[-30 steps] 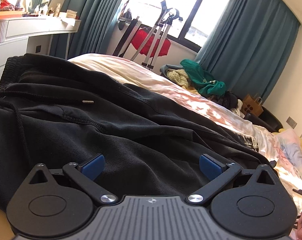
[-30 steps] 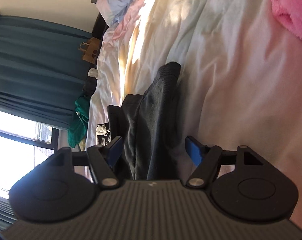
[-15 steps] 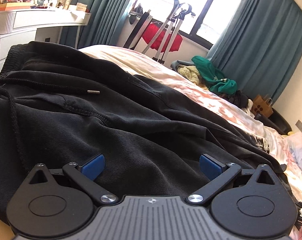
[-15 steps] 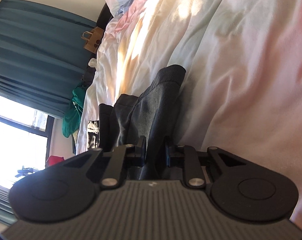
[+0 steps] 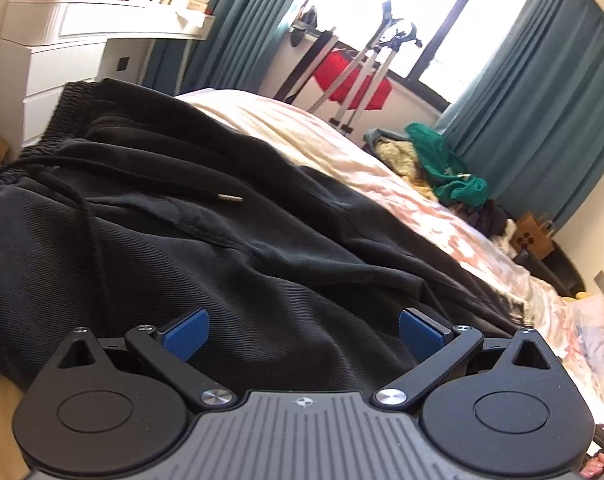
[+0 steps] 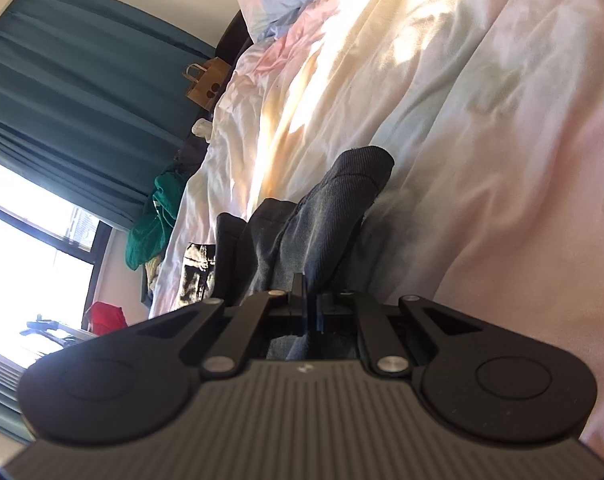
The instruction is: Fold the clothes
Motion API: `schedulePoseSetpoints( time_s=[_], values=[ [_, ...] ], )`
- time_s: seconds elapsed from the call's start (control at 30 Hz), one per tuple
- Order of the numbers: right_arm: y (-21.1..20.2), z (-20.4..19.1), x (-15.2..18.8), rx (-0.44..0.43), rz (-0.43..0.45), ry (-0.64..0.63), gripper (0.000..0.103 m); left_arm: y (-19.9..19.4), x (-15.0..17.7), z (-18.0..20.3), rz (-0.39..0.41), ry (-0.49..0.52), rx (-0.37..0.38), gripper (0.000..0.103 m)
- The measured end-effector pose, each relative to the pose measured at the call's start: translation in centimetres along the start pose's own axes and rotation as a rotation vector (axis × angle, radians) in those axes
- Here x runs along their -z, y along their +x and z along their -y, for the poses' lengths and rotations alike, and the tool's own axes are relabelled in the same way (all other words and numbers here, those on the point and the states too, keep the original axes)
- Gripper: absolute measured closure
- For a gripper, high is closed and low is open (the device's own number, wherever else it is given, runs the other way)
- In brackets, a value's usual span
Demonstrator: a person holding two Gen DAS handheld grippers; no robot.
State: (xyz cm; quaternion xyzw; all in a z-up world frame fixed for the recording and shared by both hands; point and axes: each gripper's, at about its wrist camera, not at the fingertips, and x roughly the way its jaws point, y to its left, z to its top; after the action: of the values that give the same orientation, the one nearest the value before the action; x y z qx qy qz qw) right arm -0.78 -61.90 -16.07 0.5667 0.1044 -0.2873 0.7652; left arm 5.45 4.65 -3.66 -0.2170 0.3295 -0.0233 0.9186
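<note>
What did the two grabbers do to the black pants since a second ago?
The right gripper closed: its blue fingers were spread either side of the pant leg, then pinched shut on its fabric. The left gripper slid a little along the black pants, toward the waistband, and took hold of nothing. Its fingers stayed open, and the pants stayed spread on the bed.

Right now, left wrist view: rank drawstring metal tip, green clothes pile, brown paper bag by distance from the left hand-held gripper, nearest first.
1. Drawstring metal tip: lying on the black pants, just ahead of the open left hand-held gripper.
2. Green clothes pile: right of centre, beyond the bed's far edge, by the curtain.
3. Brown paper bag: far right, on the floor past the pile.
</note>
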Motion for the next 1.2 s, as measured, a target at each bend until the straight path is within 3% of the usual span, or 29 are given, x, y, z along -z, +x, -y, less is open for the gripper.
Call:
schedulePoseSetpoints(
  time_s=[0.27, 0.4, 0.5, 0.57, 0.7, 0.77, 0.9, 0.97, 1.07, 1.2],
  values=[
    [-0.4, -0.3, -0.1, 0.022, -0.01, -0.036, 0.096, -6.1, -4.2, -6.4, -0.03, -0.122, -0.092, 0.001],
    [-0.4, -0.3, -0.1, 0.028, -0.013, -0.044, 0.096, -8.8, -6.5, -9.7, -0.09, -0.187, -0.23, 0.001],
    [-0.4, -0.3, -0.1, 0.031, -0.016, -0.043, 0.096, -10.0, -7.3, -12.8, -0.181, -0.314, -0.29, 0.001],
    [-0.4, -0.4, -0.1, 0.035, -0.018, -0.044, 0.096, -10.3, -7.0, -14.9, -0.237, -0.429, -0.284, 0.001],
    [-0.4, -1.0, -0.1, 0.039, -0.014, -0.091, 0.096, -9.8, -5.8, -17.5, -0.286, -0.556, -0.302, 0.001],
    [-0.5, -1.4, 0.0, 0.044, -0.012, -0.133, 0.096, -8.8, -5.3, -18.3, -0.296, -0.6, -0.278, 0.002],
    [-0.5, -1.3, -0.2, 0.033, -0.017, -0.132, 0.096, -6.9, -3.9, -20.0, -0.302, -0.724, -0.155, 0.008],
    [-0.3, -0.9, -0.2, 0.026, -0.026, -0.104, 0.095, -6.4, -3.5, -20.0, -0.281, -0.741, -0.116, 0.015],
    [0.1, -0.3, -0.3, 0.017, -0.04, -0.062, 0.093, -6.5, -3.1, -20.1, -0.197, -0.771, -0.123, 0.024],
    [0.7, 0.6, -0.3, 0.004, -0.058, -0.006, 0.091, -6.6, -2.5, -20.2, -0.152, -0.814, -0.01, 0.023]
  ],
)
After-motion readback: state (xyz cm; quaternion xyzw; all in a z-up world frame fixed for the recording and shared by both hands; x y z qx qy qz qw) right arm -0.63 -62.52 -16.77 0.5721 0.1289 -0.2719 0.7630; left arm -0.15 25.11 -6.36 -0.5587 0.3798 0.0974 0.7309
